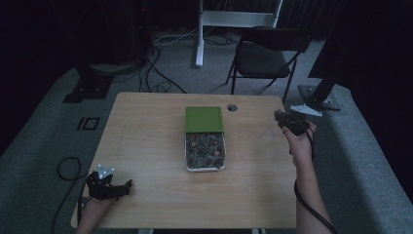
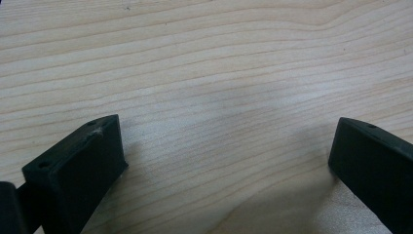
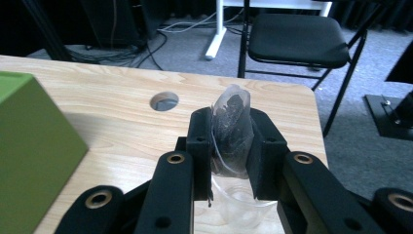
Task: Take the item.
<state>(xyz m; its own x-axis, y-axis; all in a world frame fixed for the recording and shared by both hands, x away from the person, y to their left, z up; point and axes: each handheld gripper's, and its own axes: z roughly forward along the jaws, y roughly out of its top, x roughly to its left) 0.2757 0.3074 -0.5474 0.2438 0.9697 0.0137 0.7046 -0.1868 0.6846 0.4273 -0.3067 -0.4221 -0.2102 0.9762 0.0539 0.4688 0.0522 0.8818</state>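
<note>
1. High view: a wooden table [image 1: 146, 146] with a green box [image 1: 204, 119] near its middle, and touching the box's near edge an open tray [image 1: 205, 151] packed with small dark packets. At the near left corner, the left gripper [image 1: 124, 187], low over the wood and well apart from the tray. At the right edge, the right gripper [image 1: 281, 118], lifted in a hand [image 1: 301, 141]; too small here to tell what sits between its jaws.

2. Left gripper view: bare wood grain between two black jaws set wide apart, nothing between them.

3. Right gripper view: closed on a small clear packet [image 3: 231, 129] with dark contents, pinched around its middle, top poking above the jaws, loose film hanging below. Beyond, a round hole [image 3: 164, 101] in the table, a black chair [image 3: 297, 36] on the floor, a corner of the green box at left.

4. Likely handling: light, soft, crinkly, the film slippery and easily torn or crushed; best taken across the filled middle, gently, not by the loose film.

5. Layout of box, tray and both hands comes from the high view; the packet and grip come clearly from the right gripper view.
</note>
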